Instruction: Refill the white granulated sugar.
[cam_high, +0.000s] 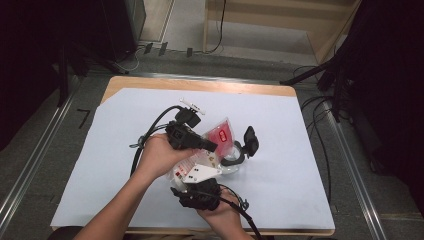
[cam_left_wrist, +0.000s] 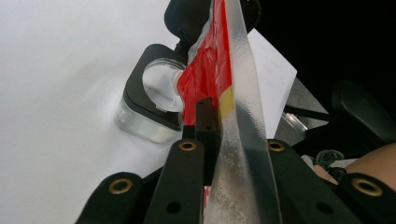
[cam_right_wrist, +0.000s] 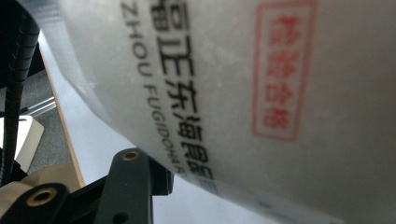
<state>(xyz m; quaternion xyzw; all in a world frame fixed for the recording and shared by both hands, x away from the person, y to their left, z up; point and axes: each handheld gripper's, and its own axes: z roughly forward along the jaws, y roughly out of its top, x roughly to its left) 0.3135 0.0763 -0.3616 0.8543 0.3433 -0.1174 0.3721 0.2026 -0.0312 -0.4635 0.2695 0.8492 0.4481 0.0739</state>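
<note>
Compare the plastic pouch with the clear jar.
The soft red-and-clear plastic pouch is held off the table by the left gripper; the rigid clear jar with black collar stands on the white sheet. The pouch is flat, the jar round. Both are partly see-through.

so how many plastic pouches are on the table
1. The pouch is mid-table, red and clear, held up between the left gripper, whose jaws are shut on its clear edge, and the right gripper below it. Another could be hidden under the hands.
</note>
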